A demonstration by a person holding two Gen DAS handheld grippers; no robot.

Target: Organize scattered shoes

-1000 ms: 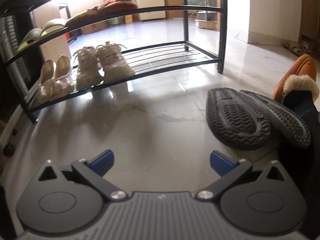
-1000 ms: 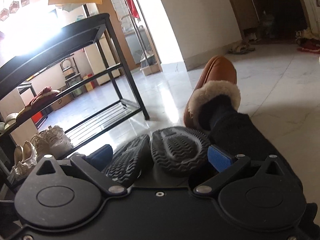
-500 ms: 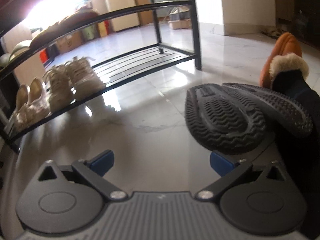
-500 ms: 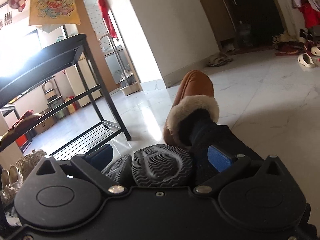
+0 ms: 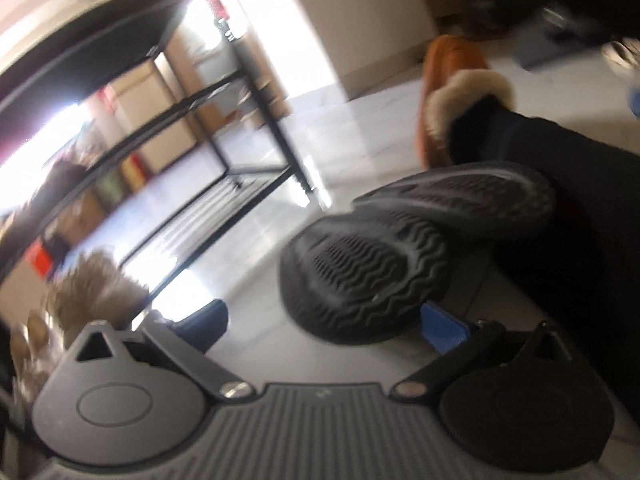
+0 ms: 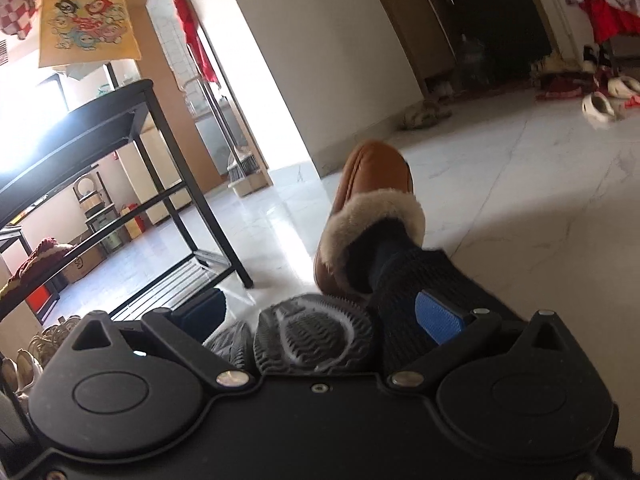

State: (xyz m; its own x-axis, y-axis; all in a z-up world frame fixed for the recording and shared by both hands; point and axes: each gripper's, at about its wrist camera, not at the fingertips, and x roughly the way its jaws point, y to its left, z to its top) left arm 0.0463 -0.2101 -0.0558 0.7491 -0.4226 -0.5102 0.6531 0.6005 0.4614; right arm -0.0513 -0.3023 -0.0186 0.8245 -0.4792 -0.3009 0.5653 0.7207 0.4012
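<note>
1. Right gripper point(image 6: 318, 322): jaws wide apart, nothing held. Blue pads visible on both sides, with the gap between them filled by the dark shoes.
2. Near shoe point(image 6: 314, 338): sole up, sits right between the right fingers, close to the gripper body. Whether the pads touch it, cannot tell. The second shoe point(image 6: 228, 342) shows only a grey edge beside the first, toward the left finger.
3. Left gripper point(image 5: 320, 324): also open wide, empty. View is blurred and tilted.
4. From the left wrist, the near shoe point(image 5: 360, 276) lies ahead and to the right, its heel or toe end just beside the right blue pad point(image 5: 442, 330). It is off-centre, not between the fingers.
5. Long axis: both soles run away from the grippers, ahead and to the right, the second shoe point(image 5: 472, 200) overlapping behind the first. Tread faces up, so the pair is flipped.
6. Judgement: the right gripper is nearer and better lined up; it already straddles the shoe across its width. The left would need to shift right to get a grip.
7. Person's leg point(image 6: 404, 276) in a brown slipper point(image 6: 372, 184) sits just behind the shoes, close enough to get in the way.
8. Rack point(image 6: 120, 128) is further off to the left, well apart from the dark pair. Pale shoes point(image 6: 52, 332) are on its bottom shelf; much of that shelf is free, likely the drop spot.
</note>
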